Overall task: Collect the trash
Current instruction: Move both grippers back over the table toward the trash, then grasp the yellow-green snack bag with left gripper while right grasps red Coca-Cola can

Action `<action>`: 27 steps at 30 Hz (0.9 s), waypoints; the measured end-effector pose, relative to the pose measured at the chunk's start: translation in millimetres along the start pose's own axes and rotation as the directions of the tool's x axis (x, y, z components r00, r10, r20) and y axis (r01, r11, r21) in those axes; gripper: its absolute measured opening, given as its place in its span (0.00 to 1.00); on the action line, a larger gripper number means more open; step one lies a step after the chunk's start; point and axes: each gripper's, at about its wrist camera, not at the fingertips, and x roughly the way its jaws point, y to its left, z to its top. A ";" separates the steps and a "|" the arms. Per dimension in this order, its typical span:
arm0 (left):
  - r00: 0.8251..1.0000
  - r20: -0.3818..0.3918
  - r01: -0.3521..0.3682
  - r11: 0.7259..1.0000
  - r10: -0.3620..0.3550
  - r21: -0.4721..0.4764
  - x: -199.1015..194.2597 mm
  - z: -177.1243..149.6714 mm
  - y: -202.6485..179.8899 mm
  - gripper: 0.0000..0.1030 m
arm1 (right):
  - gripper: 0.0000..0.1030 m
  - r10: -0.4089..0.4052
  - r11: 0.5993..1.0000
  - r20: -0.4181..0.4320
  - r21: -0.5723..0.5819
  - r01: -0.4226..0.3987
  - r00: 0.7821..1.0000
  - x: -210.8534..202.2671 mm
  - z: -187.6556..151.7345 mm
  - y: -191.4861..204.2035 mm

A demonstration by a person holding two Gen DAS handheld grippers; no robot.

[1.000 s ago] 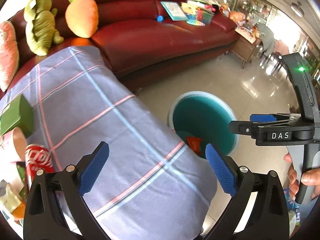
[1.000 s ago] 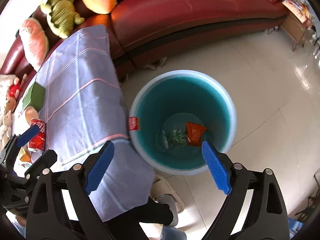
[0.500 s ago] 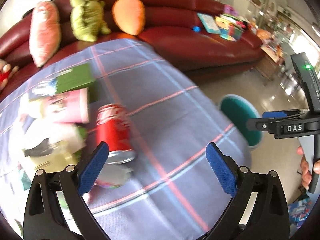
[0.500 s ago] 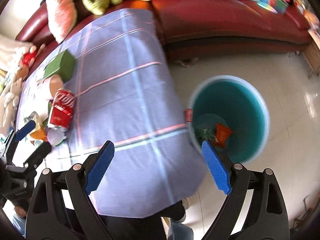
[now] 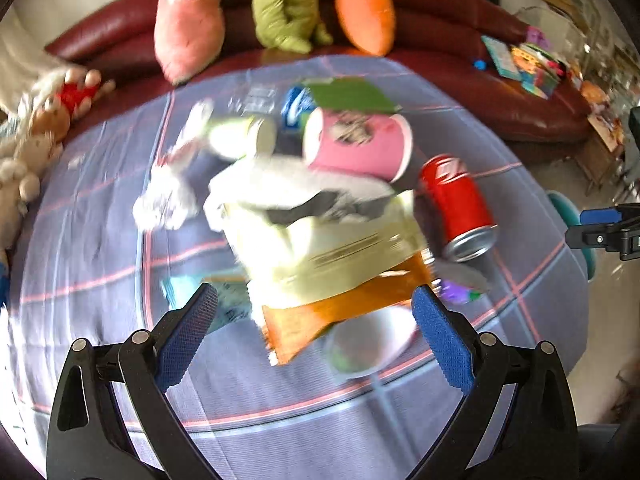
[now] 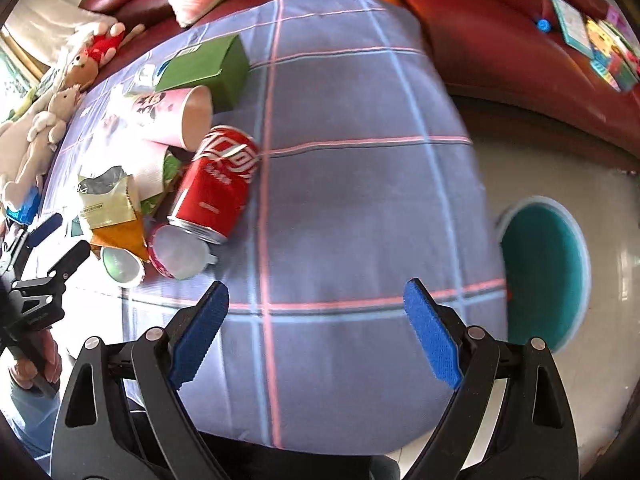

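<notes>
A pile of trash lies on the checked purple tablecloth (image 5: 360, 420): a red soda can (image 5: 456, 208) on its side, a pink paper cup (image 5: 360, 148), a pale yellow snack bag (image 5: 328, 240) over an orange wrapper (image 5: 344, 316), a small white cup (image 5: 364, 348) and a green box (image 5: 348, 94). My left gripper (image 5: 316, 336) hangs open just above the orange wrapper and white cup, holding nothing. My right gripper (image 6: 316, 332) is open and empty over bare cloth, right of the red can (image 6: 218, 188). The teal bin (image 6: 544, 272) stands on the floor at the right.
A dark red sofa (image 5: 460, 68) curves behind the table with plush toys: pink (image 5: 188, 20), green (image 5: 284, 4), an orange carrot (image 5: 364, 16). Books (image 5: 520, 64) lie on its right seat. More soft toys (image 6: 52, 108) sit at the table's left edge. Tiled floor (image 6: 560, 176) surrounds the bin.
Both grippers have swept left, from over the bin to over the table. The trash pile now fills the left wrist view, and the bin has slid to the right edge of both views.
</notes>
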 end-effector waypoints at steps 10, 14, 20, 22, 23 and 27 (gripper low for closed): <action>0.996 -0.015 0.085 0.996 -0.086 -0.004 27.9 4.3 -0.2 0.95 | 0.83 0.018 1.000 -0.028 -0.025 -0.019 0.999 19.5 26.3 36.5; 0.993 0.025 0.116 0.993 -0.115 -0.016 32.5 5.1 1.6 0.86 | 0.83 0.045 0.998 -0.038 -0.040 -0.047 0.998 29.0 36.3 48.9; 0.987 0.045 0.157 0.987 -0.156 -0.021 33.1 4.5 2.3 0.67 | 0.83 0.064 0.998 -0.044 -0.026 -0.065 0.997 44.5 55.8 58.4; 0.986 0.037 0.162 0.986 -0.161 -0.032 35.5 4.0 2.8 0.68 | 0.83 0.055 0.998 -0.043 -0.035 -0.057 0.998 50.8 63.8 64.4; 0.986 0.036 0.166 0.985 -0.165 -0.038 36.1 3.8 3.3 0.68 | 0.82 0.059 0.997 -0.048 -0.039 -0.061 0.997 54.7 67.2 67.6; 0.983 0.045 0.182 0.983 -0.180 -0.039 35.8 5.7 3.5 0.62 | 0.74 0.081 0.996 -0.084 -0.035 -0.084 0.993 71.5 75.5 74.1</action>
